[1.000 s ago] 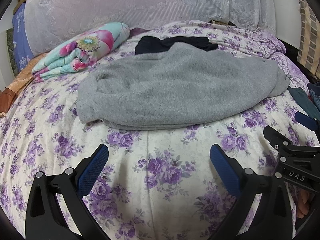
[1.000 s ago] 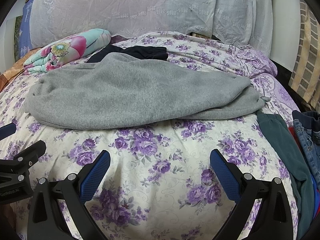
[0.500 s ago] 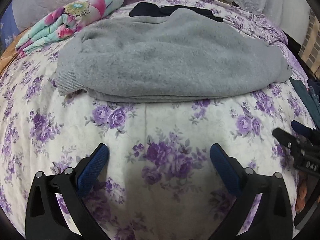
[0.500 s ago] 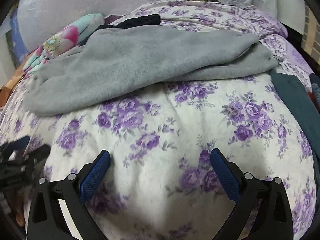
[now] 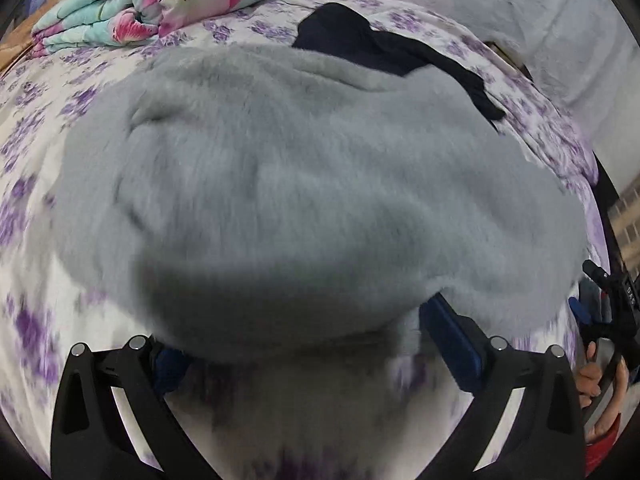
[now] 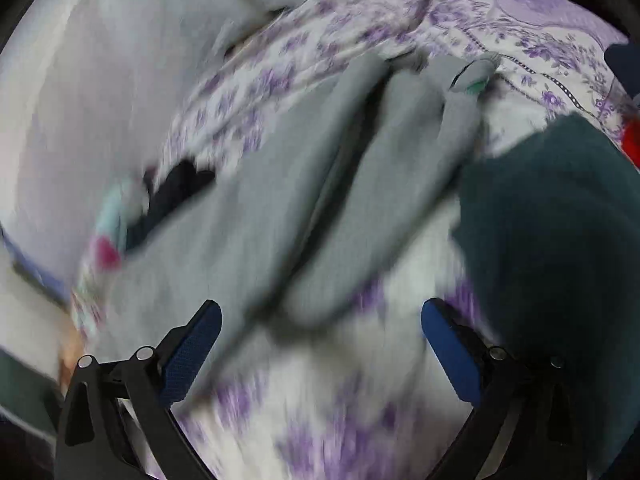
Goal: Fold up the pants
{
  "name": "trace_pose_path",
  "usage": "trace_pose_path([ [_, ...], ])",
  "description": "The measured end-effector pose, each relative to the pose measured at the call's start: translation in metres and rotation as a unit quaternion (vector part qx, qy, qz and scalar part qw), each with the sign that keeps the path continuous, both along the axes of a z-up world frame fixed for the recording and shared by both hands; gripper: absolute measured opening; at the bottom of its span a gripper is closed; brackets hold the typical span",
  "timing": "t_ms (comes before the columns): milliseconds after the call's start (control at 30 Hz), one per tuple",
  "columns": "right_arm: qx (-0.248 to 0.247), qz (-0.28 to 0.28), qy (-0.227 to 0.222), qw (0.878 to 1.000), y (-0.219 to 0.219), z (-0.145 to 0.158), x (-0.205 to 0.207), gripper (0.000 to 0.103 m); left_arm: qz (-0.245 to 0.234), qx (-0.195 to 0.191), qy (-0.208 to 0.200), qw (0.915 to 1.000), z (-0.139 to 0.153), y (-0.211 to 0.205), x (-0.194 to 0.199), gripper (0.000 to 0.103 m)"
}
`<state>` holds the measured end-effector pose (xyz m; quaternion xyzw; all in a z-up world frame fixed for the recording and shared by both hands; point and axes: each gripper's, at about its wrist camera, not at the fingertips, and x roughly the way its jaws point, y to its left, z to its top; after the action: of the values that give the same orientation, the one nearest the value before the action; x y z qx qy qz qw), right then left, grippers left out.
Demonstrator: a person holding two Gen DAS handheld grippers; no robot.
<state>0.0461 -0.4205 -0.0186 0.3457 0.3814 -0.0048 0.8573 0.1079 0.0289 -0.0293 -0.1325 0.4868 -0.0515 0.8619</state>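
Observation:
The grey fleece pants (image 5: 304, 184) lie folded lengthwise across the flowered bedsheet (image 5: 28, 208) and fill the left wrist view. My left gripper (image 5: 308, 332) is open at their near edge. The cloth hangs over the gap and covers most of the left pad (image 5: 168, 368). The right wrist view is blurred and tilted. There one end of the pants (image 6: 320, 216) reaches down to my open right gripper (image 6: 320, 320), with nothing pinched between its pads. That right gripper (image 5: 612, 312), held by a hand, shows at the left wrist view's right edge.
A folded floral quilt (image 5: 160, 4) and a black garment (image 5: 380, 52) lie behind the pants, with a pale pillow (image 5: 540, 20) beyond. A dark green garment (image 6: 560, 220) lies right beside the pants' end, and something red (image 6: 632, 140) lies past it.
Both grippers have pushed forward onto the pants. The left one now has the near edge over its fingers. The right one swung to the pants' right end and tilted, blurring its view.

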Motion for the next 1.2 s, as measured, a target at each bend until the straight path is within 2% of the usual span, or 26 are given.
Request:
trace_pose_path([
  [100,0.004,-0.016,-0.012,1.0,-0.006,0.001,0.017,0.1,-0.004,-0.012,0.009,0.9999,0.002,0.008,0.016,0.099],
  [200,-0.009,-0.019,-0.029,0.999,-0.005,0.001,0.021,0.1,0.006,-0.073,-0.005,0.9973,0.001,0.032,-0.005,0.099],
  [300,0.0,-0.014,-0.041,0.999,-0.007,0.002,0.016,0.1,0.013,-0.148,-0.052,0.9875,-0.004,0.057,-0.037,0.099],
  [333,0.01,-0.017,-0.044,0.999,-0.009,0.001,0.018,0.1,0.026,-0.189,-0.072,0.9789,-0.008,0.067,-0.043,0.099],
  [367,0.02,-0.026,-0.045,0.998,-0.011,0.0,0.019,0.1,0.039,-0.209,-0.075,0.9743,-0.009,0.073,-0.039,0.099],
  [400,0.023,-0.031,-0.045,0.998,-0.011,0.0,0.019,0.1,0.055,-0.221,-0.073,0.971,-0.01,0.077,-0.03,0.099],
  [467,0.01,-0.039,-0.04,0.998,-0.01,0.0,0.023,0.094,0.074,-0.205,-0.068,0.9735,-0.008,0.075,-0.009,0.099],
  [500,0.011,-0.04,-0.042,0.998,-0.009,-0.001,0.026,0.078,0.077,-0.196,-0.066,0.9753,-0.008,0.071,-0.001,0.099],
  [533,0.021,-0.039,-0.041,0.998,-0.011,-0.003,0.029,0.05,0.081,-0.183,-0.067,0.9774,-0.007,0.066,0.009,0.099],
  [600,0.101,-0.022,-0.048,0.993,-0.02,-0.022,0.038,0.015,0.081,-0.172,-0.071,0.9792,-0.006,0.061,0.016,0.099],
  [633,0.132,-0.023,-0.049,0.99,-0.025,-0.031,0.039,0.013,0.077,-0.175,-0.075,0.9787,-0.006,0.061,0.018,0.099],
  [667,0.152,-0.022,-0.061,0.986,-0.028,-0.035,0.036,0.012,0.077,-0.185,-0.079,0.9765,-0.004,0.061,0.018,0.098],
  [700,0.157,-0.021,-0.066,0.985,-0.029,-0.034,0.034,0.012,0.084,-0.2,-0.084,0.9725,-0.006,0.069,0.016,0.087],
  [733,0.155,-0.021,-0.072,0.985,-0.028,-0.031,0.032,0.012,0.104,-0.207,-0.082,0.9694,-0.008,0.078,0.014,0.065],
  [800,0.142,-0.022,-0.086,0.986,-0.024,-0.022,0.023,0.011,0.117,-0.233,-0.074,0.9625,-0.014,0.094,0.015,0.047],
  [833,0.14,-0.021,-0.092,0.986,-0.022,-0.018,0.017,0.011,0.117,-0.262,-0.07,0.9553,-0.018,0.102,0.015,0.041],
  [933,0.146,-0.013,-0.112,0.983,-0.017,-0.003,-0.007,0.011,0.104,-0.284,-0.071,0.9505,-0.016,0.112,0.01,0.03],
  [1033,0.162,0.008,-0.128,0.978,-0.011,0.009,-0.043,0.011,0.091,-0.283,-0.104,0.9491,0.011,0.13,-0.006,0.027],
  [1100,0.146,0.047,-0.113,0.982,0.003,0.01,-0.068,0.012,0.075,-0.262,-0.127,0.9538,0.034,0.144,-0.02,0.027],
  [1133,0.125,0.07,-0.089,0.986,0.013,0.007,-0.077,0.018,0.065,-0.242,-0.127,0.9597,0.039,0.15,-0.026,0.031],
  [1167,0.087,0.097,-0.04,0.991,0.025,-0.003,-0.087,0.025,0.053,-0.206,-0.111,0.9708,0.039,0.157,-0.032,0.036],
  [1200,0.068,0.109,-0.017,0.992,0.029,-0.01,-0.095,0.038,0.046,-0.172,-0.083,0.9805,0.032,0.164,-0.036,0.046],
])
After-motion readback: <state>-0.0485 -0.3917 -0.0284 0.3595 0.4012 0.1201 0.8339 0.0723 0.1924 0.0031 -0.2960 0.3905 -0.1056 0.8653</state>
